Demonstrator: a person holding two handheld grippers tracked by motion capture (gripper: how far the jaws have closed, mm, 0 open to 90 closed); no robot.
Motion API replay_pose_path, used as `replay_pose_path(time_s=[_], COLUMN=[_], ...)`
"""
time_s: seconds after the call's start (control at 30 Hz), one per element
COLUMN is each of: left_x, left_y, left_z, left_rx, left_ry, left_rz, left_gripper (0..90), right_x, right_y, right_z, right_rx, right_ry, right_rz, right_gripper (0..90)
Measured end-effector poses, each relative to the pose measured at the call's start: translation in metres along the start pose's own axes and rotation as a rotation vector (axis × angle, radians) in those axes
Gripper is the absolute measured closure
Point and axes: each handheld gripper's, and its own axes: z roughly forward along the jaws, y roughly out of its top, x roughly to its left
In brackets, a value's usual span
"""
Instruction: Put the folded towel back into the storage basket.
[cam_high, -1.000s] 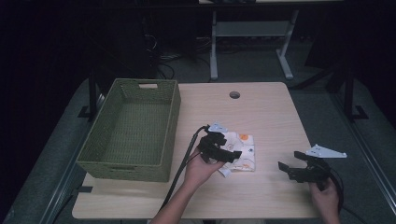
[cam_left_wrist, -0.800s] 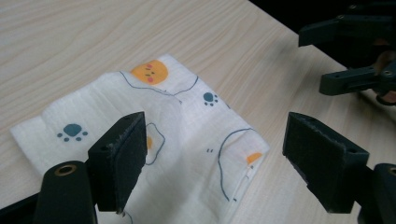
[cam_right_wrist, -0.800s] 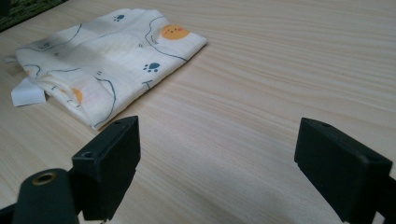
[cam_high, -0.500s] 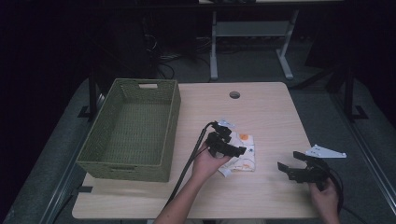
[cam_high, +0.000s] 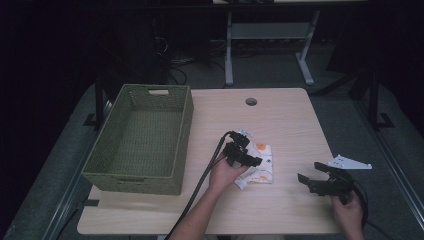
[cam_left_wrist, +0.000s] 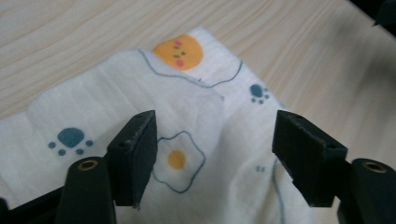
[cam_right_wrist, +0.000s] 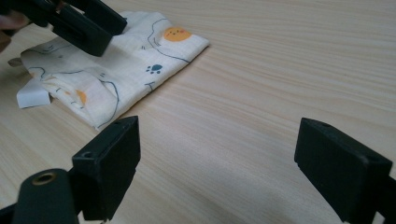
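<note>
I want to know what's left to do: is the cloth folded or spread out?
Folded. The cloth lies as a small rectangle with layers stacked at its near edge, and an upper layer's edge crosses its print under the left gripper.

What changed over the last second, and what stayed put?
The left gripper came down over the folded cloth, its jaws closing partway, still apart and not yet gripping. The right gripper stayed open at the table's right; cloth and green basket did not move.

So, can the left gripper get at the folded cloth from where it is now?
Probably yes. The left gripper hangs right over the folded cloth, its jaws apart and just closing a little, with cloth below them and nothing between gripper and fabric.
</note>
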Motion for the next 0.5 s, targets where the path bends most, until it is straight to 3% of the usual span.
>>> replay_pose_path(time_s=[0.1,0.17,0.33,0.5], left_x=[0.001,-0.002,-0.014,-0.017], left_y=[-0.002,-0.005,-0.008,-0.012], left_z=[0.005,0.006,0.009,0.009], left_rx=[0.026,0.020,0.036,0.018], left_ry=[0.016,0.049,0.151,0.179], left_rz=[0.004,0.031,0.145,0.166], left_gripper=[33.8,36.8,44.0,48.1], right_x=[0.001,0.002,0.003,0.001], right_y=[0.000,0.000,0.001,0.001], right_z=[-0.001,-0.001,-0.001,-0.003], right_rx=[-0.001,-0.004,-0.006,-0.019], right_ry=[0.005,0.009,0.010,0.007], right_rz=[-0.004,-0.003,-0.005,0.007], right_gripper=[14.0,14.0,14.0,14.0])
